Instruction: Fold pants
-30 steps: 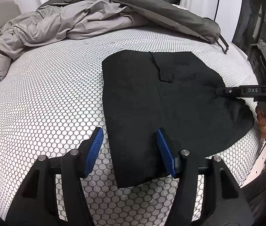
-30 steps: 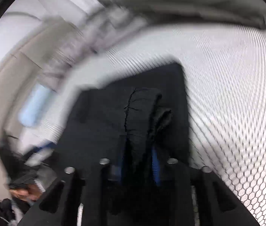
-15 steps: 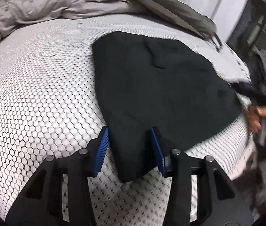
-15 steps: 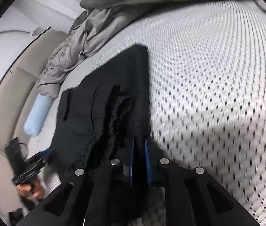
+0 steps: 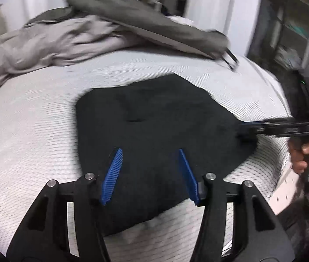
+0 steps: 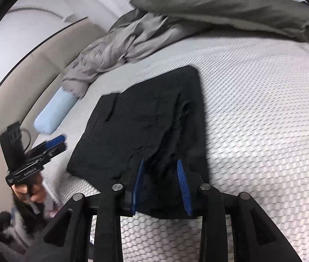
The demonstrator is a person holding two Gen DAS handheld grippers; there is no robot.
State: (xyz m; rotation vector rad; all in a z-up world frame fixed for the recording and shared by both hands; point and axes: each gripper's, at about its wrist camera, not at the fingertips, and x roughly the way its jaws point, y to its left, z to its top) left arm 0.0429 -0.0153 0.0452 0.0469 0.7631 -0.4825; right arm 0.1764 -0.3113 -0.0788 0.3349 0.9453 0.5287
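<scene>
The folded black fabric pants (image 5: 158, 131) lie flat on the white honeycomb-patterned bed (image 5: 34, 135), under the left claw (image 5: 150, 172) and right claw (image 6: 161, 183), both opening and gripping nothing.

The folded black pants (image 5: 161, 131) lie flat on the bed (image 5: 34, 131), whose cover bears a white honeycomb pattern. Over the near edge of the pants, the left gripper (image 5: 150, 163) is opening its jaws, its blue pads (image 5: 112, 174) apart with dark cloth showing between them, not pressed. At the right edge of the pants, the right gripper (image 5: 244, 128) reaches in level, carried by a hand (image 5: 307, 152). Beyond the pants lies a heap of grey bedding (image 5: 71, 37).
</scene>
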